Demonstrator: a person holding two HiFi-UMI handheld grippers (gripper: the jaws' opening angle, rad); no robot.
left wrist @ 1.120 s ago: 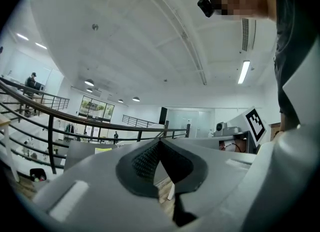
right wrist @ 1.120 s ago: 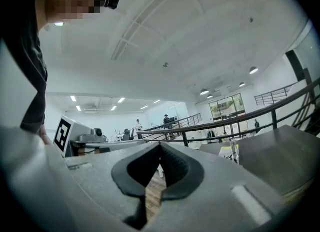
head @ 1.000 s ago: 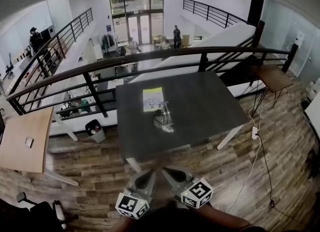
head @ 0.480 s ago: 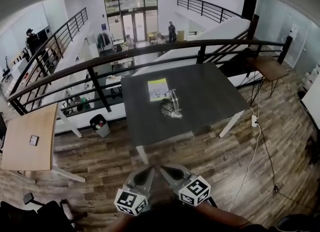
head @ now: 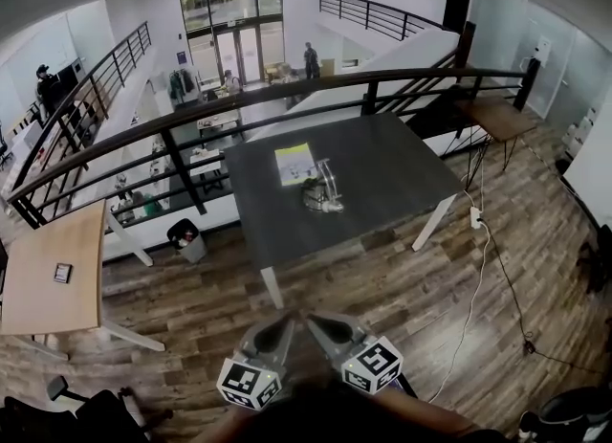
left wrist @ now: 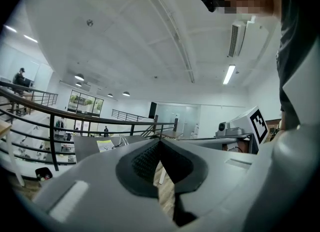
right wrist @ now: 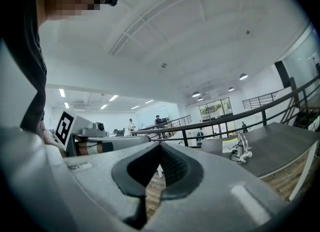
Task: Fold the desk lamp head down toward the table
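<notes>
1. The lamp point(head: 323, 189) stands near the middle of the dark bench point(head: 392, 168), just beside a yellow booklet point(head: 295, 164).
2. The left hand-held gripper point(head: 285, 324) and the right hand-held gripper point(head: 320, 324) are both closed and empty, well short of the bench.

Open wood floor point(head: 382, 288) lies across the frame's middle, below the dark bench point(head: 392, 168). On the bench, lamp point(head: 323, 190) and booklet point(head: 295, 164) stand left of centre (its right half is free); a railing point(head: 182, 171) bars the far edge.

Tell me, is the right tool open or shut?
Shut. In its own view the right tool has its jaws touching at the tips, with nothing held between them.
</notes>
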